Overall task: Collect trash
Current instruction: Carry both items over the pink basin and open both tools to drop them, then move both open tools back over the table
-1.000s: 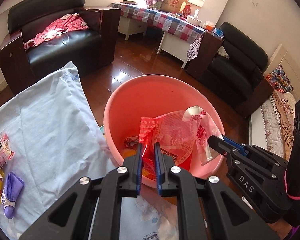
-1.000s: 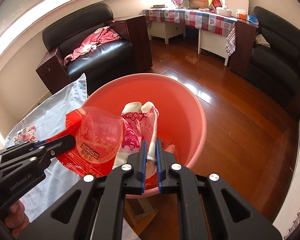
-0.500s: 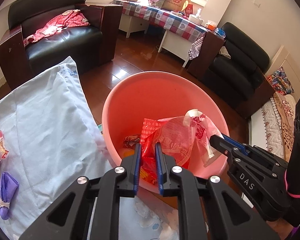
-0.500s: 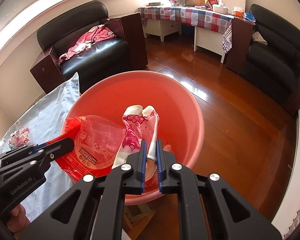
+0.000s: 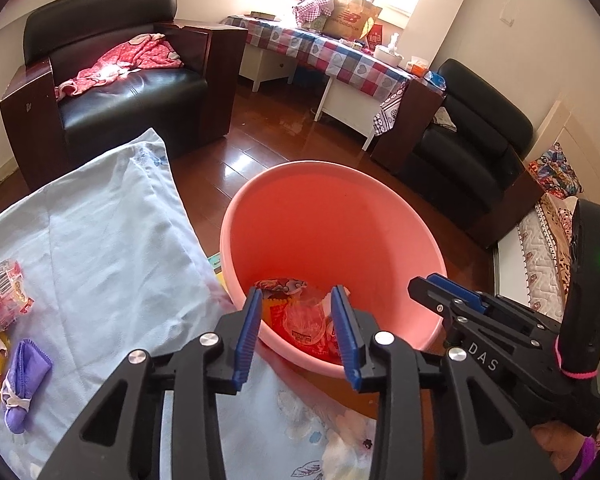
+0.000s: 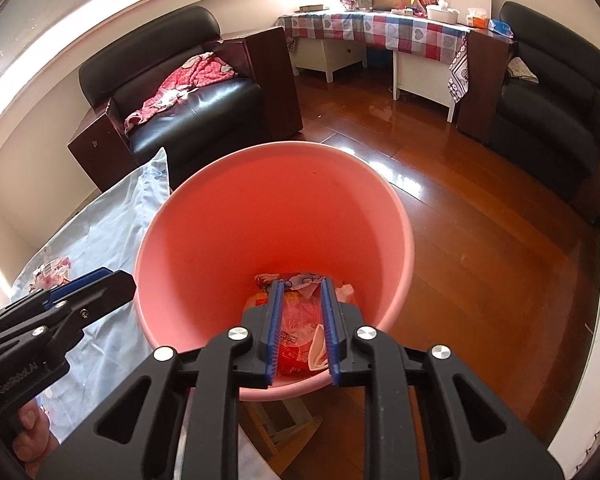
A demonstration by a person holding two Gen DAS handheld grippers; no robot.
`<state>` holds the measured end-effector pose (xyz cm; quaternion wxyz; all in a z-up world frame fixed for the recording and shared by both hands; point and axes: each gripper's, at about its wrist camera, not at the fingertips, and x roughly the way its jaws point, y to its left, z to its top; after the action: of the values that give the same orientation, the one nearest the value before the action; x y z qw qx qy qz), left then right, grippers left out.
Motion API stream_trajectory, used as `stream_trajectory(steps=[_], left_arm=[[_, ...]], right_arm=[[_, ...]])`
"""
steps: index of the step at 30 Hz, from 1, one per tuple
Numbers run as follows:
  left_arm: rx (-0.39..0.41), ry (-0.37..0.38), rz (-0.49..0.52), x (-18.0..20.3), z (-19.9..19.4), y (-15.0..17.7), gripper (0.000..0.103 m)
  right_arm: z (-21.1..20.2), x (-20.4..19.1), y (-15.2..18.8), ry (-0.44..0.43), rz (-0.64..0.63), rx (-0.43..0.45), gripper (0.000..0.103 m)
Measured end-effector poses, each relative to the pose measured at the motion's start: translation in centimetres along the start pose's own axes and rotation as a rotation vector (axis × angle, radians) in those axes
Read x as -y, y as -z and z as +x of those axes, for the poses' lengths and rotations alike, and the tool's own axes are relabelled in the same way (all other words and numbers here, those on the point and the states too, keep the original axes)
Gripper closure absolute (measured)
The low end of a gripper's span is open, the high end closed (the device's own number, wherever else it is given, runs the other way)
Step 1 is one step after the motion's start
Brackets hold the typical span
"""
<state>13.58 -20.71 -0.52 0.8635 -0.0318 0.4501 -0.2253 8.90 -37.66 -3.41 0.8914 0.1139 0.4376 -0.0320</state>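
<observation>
Red wrapper [image 5: 306, 322] below left tool [image 5: 298, 330]

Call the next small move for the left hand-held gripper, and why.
Probably swing the left hand-held gripper back over the sheet toward the purple mask. Its jaws are opening with nothing between them, the red wrapper already lies in the pink bucket, and trash remains on the sheet.

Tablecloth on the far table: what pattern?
Red, blue and white checks with small hearts on the tablecloth; clearest in the right wrist view.
</observation>
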Motion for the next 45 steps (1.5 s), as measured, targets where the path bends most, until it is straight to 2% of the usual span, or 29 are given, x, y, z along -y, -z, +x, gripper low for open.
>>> stream_trajectory(steps=[10,20,25,30,37,41,45], left_arm=[[0.0,-0.025,-0.016,-1.6,-2.4,2.3,0.068],[0.009,-0.07,-0.059,-5.2,-5.5,5.8,0.068],[0.011,-0.11,-0.09,-8.4,-7.8,8.2,0.063],[0.037,-0.204,-0.116,-12.1,-10.8,10.8,0.063],[0.037,-0.304,-0.214,-17.8,-13.7,14.3,0.063],[0.033,-0.332,-0.283,-20.7,-14.4,15.3,0.063],[0.049,-0.348,-0.314,-22.7,-14.8,14.7,0.063]], right_arm=[[-1.7,-1.5,1.1,-0.038,-0.034,0.01,0.084],[-2.4,-4.3,2.6,-0.095,-0.082,-0.001,0.084],[-2.4,-6.7,3.5,-0.154,-0.123,-0.01,0.084],[-1.8,-9.5,4.4,-0.215,-0.162,-0.026,0.084],[-0.1,-13.8,5.6,-0.278,-0.229,-0.088,0.084],[0.7,-15.8,6.3,-0.3,-0.273,-0.115,0.084],[1.4,-17.4,6.4,-0.315,-0.3,-0.132,0.084]])
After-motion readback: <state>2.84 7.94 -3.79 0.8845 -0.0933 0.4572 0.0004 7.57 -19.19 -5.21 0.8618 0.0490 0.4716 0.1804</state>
